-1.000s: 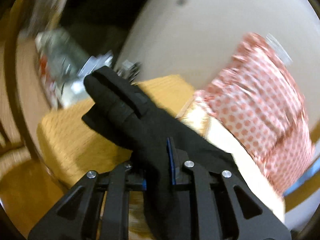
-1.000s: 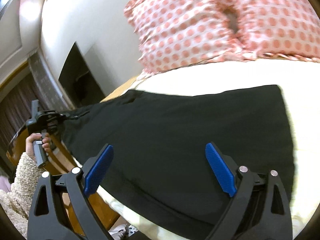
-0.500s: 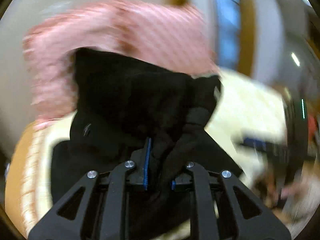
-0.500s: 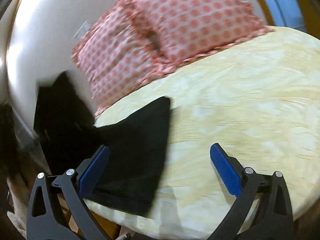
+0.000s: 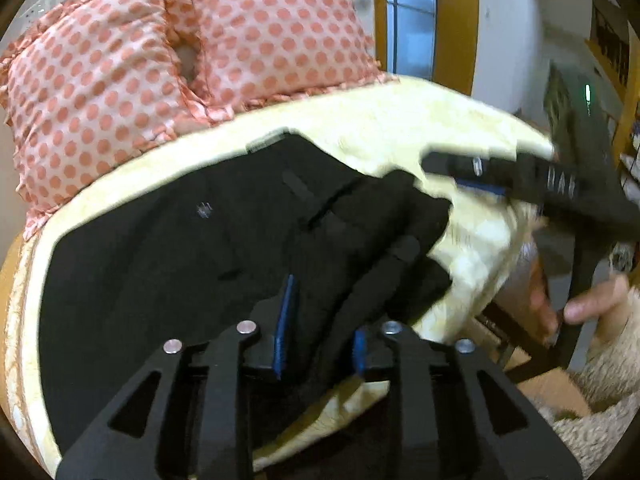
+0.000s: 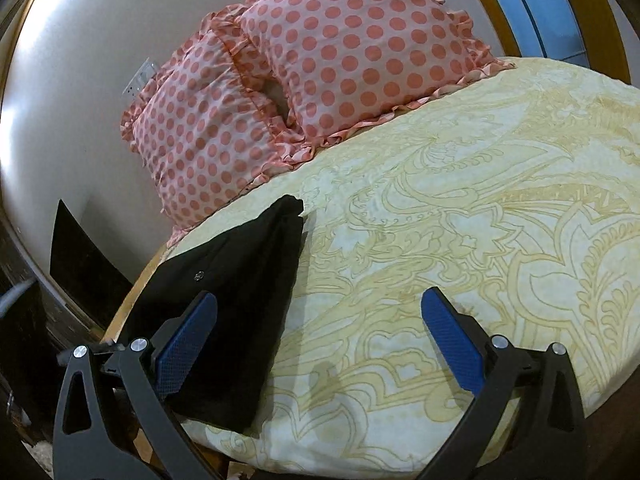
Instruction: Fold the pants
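The black pants (image 5: 168, 248) lie folded over on the yellow patterned bed cover (image 6: 460, 208). My left gripper (image 5: 320, 336) is shut on a bunched fold of the pants near the bed's front edge. In the right wrist view the pants (image 6: 240, 280) lie as a folded stack at the bed's left edge. My right gripper (image 6: 320, 336) is open and empty, held above the bed, with its left pad over the pants. It also shows in the left wrist view (image 5: 540, 184), held in a hand.
Two pink polka-dot pillows (image 6: 320, 80) lean against the wall at the head of the bed. A window (image 6: 532, 8) is at the far right. A dark wooden piece of furniture (image 6: 80, 264) stands left of the bed.
My left gripper has swung the held end of the pants over onto the rest and lowered it to the bed. My right gripper has moved right, off the pants, and stayed open.
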### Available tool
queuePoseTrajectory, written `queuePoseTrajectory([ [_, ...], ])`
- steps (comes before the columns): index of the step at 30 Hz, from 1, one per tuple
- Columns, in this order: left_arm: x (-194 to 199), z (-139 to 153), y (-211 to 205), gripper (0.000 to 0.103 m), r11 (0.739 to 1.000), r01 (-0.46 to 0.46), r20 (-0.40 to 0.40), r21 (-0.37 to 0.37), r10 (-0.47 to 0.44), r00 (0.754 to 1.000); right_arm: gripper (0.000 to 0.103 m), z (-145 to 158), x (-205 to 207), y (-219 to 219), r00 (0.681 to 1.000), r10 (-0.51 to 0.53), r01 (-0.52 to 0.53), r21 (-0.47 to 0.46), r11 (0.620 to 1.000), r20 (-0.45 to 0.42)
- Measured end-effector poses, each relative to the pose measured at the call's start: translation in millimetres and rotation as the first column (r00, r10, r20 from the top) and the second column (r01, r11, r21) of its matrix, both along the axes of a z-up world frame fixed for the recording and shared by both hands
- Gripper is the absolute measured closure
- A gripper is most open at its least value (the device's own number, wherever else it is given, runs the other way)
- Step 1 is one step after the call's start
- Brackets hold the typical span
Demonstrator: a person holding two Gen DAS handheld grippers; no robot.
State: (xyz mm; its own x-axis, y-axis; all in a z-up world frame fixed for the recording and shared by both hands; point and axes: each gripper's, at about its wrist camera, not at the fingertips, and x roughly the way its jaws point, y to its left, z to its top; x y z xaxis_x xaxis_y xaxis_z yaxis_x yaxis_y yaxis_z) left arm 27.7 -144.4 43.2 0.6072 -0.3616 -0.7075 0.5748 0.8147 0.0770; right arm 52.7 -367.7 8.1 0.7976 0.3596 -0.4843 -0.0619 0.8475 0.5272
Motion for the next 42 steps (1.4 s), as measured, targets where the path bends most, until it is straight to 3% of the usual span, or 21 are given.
queuePoseTrajectory([
  [2,-7,2,7,0.062,1.000,0.000,0.014,-0.028,0.001,1.000,0.001,4,-2,3,1.000,-0.002,0.002,-0.023,1.000,0.011],
  [3,-11,7,18,0.052,0.995,0.017,-0.003,-0.095,-0.018,1.000,0.001,6,-3,4,1.000,-0.005,0.005,-0.034,0.999,0.020],
  [4,-13,12,28,0.048,0.987,0.035,-0.017,-0.158,-0.039,0.999,0.001,11,-3,5,0.999,-0.009,0.010,-0.051,0.999,0.035],
  [5,-19,23,50,0.037,0.962,0.055,-0.012,-0.269,-0.060,0.998,0.001,15,-4,7,0.999,-0.011,0.014,-0.062,0.998,0.050],
  [6,-22,30,63,0.030,0.946,0.047,0.008,-0.322,-0.046,0.999,0.001,21,-5,9,0.997,-0.010,0.016,-0.075,0.997,0.078],
  [7,-23,39,81,0.015,0.931,0.009,0.043,-0.366,0.008,0.999,0.001,25,-6,12,0.995,-0.004,0.012,-0.079,0.997,0.100],
  [8,-22,47,103,0.005,0.916,-0.078,0.095,-0.394,0.125,0.988,0.001,30,-6,18,0.992,0.012,-0.002,-0.083,0.997,0.126],
  [10,-14,50,128,0.004,0.893,-0.236,0.136,-0.382,0.307,0.942,0.001,40,-3,38,0.982,0.088,-0.074,-0.091,0.993,0.167],
  [12,2,44,143,0.004,0.874,-0.353,0.117,-0.334,0.409,0.905,0.001,45,0,63,0.964,0.184,-0.166,-0.109,0.980,0.191],
  [14,10,36,148,0.004,0.868,-0.394,0.095,-0.303,0.439,0.893,0.001,48,0,97,0.934,0.290,-0.259,-0.164,0.952,0.210],
  [17,23,18,147,0.004,0.874,-0.426,0.063,-0.233,0.451,0.890,0.001,44,0,129,0.911,0.362,-0.308,-0.257,0.916,0.196],
  [22,38,-18,143,0.002,0.866,-0.491,0.001,-0.093,0.493,0.870,0.001,10,19,146,0.947,0.321,-0.312,-0.323,0.894,-0.025],
  [26,26,-24,134,0.002,0.841,-0.537,0.068,-0.067,0.540,0.839,0.001,6,10,165,0.961,0.275,-0.254,-0.468,0.846,-0.024],
  [29,15,-20,134,0.002,0.814,-0.574,0.057,-0.089,0.579,0.813,0.001,7,7,162,0.976,0.215,-0.204,-0.424,0.882,-0.024],
  [30,12,-22,134,0.002,0.816,-0.571,0.063,-0.092,0.577,0.814,0.001,5,8,161,0.978,0.204,-0.199,-0.409,0.891,-0.031],
  [33,5,-28,132,0.002,0.832,-0.549,0.120,-0.085,0.555,0.823,0.001,3,10,171,0.969,0.241,-0.231,-0.508,0.830,-0.046],
  [35,5,-27,135,0.002,0.836,-0.539,0.113,-0.098,0.548,0.829,0.001,16,14,149,0.959,0.282,-0.268,-0.394,0.879,-0.023],
  [37,4,-28,135,0.002,0.842,-0.530,0.121,-0.105,0.539,0.833,0.001,33,30,115,0.971,0.238,-0.228,-0.253,0.940,0.009],
  [39,2,-30,136,0.002,0.843,-0.525,0.135,-0.116,0.537,0.832,0.001,40,48,88,0.979,0.205,-0.203,-0.165,0.965,-0.008],
  [41,2,-30,135,0.002,0.843,-0.523,0.139,-0.122,0.536,0.832,0.001,35,77,65,0.973,0.213,-0.219,-0.078,0.972,-0.086],
  [42,1,-30,136,0.002,0.844,-0.521,0.140,-0.124,0.535,0.833,0.007,30,88,58,0.968,0.217,-0.225,-0.057,0.973,-0.127],
])
